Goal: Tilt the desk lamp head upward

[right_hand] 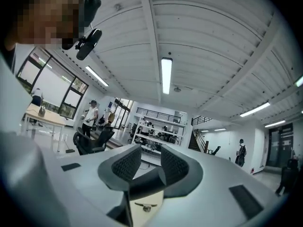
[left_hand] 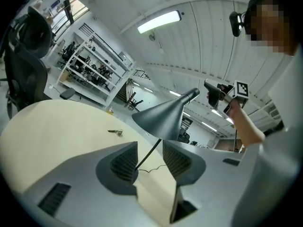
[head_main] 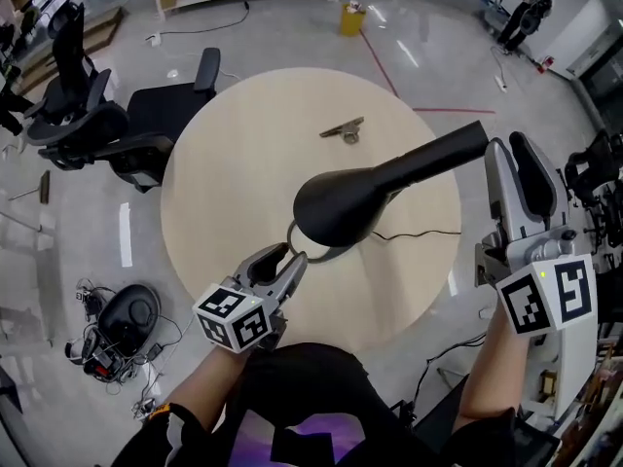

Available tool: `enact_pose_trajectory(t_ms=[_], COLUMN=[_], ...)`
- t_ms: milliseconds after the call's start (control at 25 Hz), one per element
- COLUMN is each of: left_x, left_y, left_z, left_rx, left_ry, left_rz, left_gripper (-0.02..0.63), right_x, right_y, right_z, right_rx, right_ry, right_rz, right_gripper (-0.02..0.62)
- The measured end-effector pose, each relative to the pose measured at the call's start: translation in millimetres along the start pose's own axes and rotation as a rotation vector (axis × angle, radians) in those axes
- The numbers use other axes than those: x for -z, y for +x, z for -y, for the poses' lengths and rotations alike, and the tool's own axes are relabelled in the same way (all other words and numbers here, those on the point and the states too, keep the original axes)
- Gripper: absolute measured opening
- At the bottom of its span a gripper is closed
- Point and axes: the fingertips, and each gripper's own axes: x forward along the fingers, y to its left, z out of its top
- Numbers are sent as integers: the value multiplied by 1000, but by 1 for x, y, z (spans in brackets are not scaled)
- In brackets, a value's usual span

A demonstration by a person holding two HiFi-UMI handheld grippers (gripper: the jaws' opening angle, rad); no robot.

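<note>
Head view, lamp (head_main: 341, 207) on round tbl (head_main: 243, 163), chairs (head_main: 78, 115)

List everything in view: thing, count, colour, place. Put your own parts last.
round table: one, beige, middle of the floor
desk lamp: one, black, head over the table's middle
lamp cord: one, black, on the table right of the lamp head
small metal object: one, grey, far side of the table
office chairs: two, black, left of the table
container: one, yellow, floor beyond the table
round device with cables: one, black, floor at lower left
bystander: one, dark clothes, far right
left claw: one, grey, open, at the lamp head's near edge
right claw: one, grey, open, raised by the lamp's neck end
</note>
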Motion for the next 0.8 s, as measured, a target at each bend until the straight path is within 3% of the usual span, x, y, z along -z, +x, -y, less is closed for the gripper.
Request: enact_pose_trajectory(t_ms=[200,480,800], left_x=[-9,-3,2], left_y=[11,25,41], left_z=[14,14,23], left_rx=[61,36,124], left_ry=[9,-62,-116], left_rz=[4,69,74], left_gripper=[192,192,192], right_x=[-5,14,25], right_y=[14,40,50], right_z=[14,28,26], right_rx=[-13,-123,-227], right_ry=[-44,-33,-33], right_rz=[-54,-74,-72], right_gripper=[110,110,110])
